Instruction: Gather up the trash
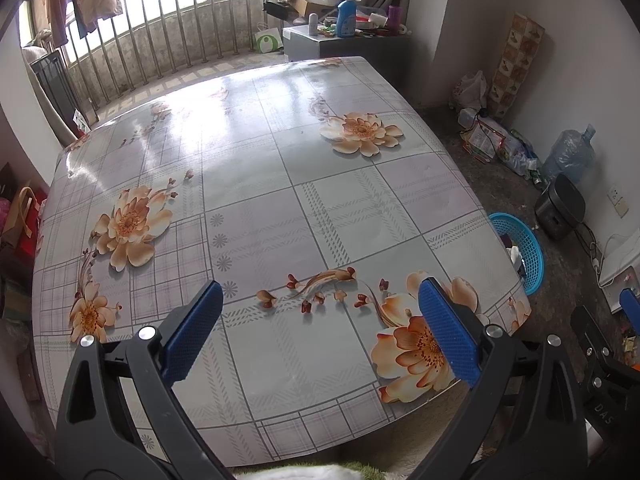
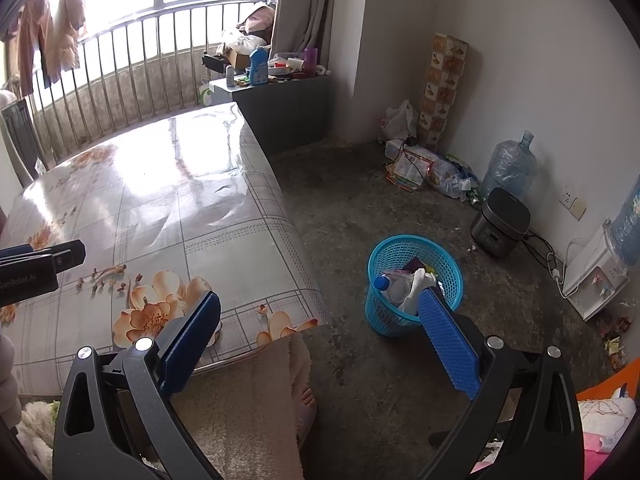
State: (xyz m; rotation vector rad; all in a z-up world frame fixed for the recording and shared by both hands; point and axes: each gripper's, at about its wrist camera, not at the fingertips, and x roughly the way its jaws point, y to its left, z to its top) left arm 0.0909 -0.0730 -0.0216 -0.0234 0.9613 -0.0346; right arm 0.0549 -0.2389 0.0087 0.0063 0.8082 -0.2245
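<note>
A blue plastic mesh basket (image 2: 414,284) stands on the concrete floor right of the table; it holds a plastic bottle (image 2: 394,285), white crumpled paper (image 2: 420,286) and other scraps. The same basket (image 1: 520,252) peeks out past the table's right edge in the left wrist view. My left gripper (image 1: 320,334) hangs open over the near part of the flower-patterned table (image 1: 260,184), nothing between its blue pads. My right gripper (image 2: 320,344) is open too, above the table's right corner and the floor, just short of the basket. The left gripper's body (image 2: 36,268) shows at the left edge.
A black rice cooker (image 2: 500,222), a water jug (image 2: 510,168), bags and wrappers (image 2: 424,168) line the right wall. A cluttered grey cabinet (image 2: 280,108) stands beyond the table. A person's beige-clad leg and bare foot (image 2: 306,396) are below the table corner. Small wrappers (image 2: 614,340) lie on the floor.
</note>
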